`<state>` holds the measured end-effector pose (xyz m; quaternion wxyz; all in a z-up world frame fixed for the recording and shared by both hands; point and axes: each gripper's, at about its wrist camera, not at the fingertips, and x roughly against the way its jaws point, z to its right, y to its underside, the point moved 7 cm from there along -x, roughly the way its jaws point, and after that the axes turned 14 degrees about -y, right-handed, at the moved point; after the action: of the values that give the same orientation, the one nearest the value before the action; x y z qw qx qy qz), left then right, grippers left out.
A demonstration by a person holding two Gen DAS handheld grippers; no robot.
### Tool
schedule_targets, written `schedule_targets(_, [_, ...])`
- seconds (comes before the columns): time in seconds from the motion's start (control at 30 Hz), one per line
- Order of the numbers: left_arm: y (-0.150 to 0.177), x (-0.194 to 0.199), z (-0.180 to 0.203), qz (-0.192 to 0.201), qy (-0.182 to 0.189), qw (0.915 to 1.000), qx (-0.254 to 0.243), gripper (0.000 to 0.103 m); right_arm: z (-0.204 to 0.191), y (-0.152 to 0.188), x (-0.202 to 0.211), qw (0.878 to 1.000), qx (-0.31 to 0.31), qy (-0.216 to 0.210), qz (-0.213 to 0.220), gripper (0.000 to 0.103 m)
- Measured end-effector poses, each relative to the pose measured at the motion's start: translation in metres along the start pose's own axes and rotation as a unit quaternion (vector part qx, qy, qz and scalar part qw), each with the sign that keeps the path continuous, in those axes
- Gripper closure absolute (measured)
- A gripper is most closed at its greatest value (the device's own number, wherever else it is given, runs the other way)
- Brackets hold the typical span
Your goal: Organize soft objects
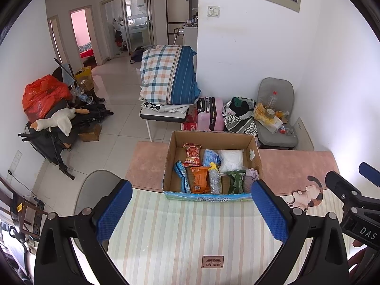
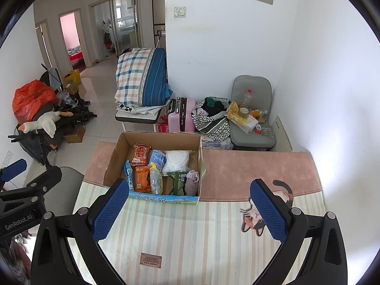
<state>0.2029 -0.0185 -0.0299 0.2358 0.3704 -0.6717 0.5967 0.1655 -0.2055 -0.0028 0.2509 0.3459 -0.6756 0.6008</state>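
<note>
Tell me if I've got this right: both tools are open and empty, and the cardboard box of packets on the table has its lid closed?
Nearly. Both the left tool and right tool are open and empty, but the cardboard box is open at the top. The left wrist view looks straight in at the orange packet and white bag inside.

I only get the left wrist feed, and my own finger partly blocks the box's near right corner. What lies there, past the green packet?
Observer: A crumpled lilac cloth fills that corner of the cardboard box, right beside the green packet.
Operator: Is the right gripper carrying anything?
Observer: No, the right gripper is open and empty, above the striped mat.
Operator: What's that shape near it?
Observer: A cat picture, its face partly hidden behind one finger.
</note>
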Motion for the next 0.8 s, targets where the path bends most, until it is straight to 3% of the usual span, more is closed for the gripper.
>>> schedule_targets(0.8, [-0.002,0.007,0.012,0.017,-0.012,0.9996,-0.018,0.000,-0.002,-0.002,0.005,1.000,0.003,0.009,0.006,0.000])
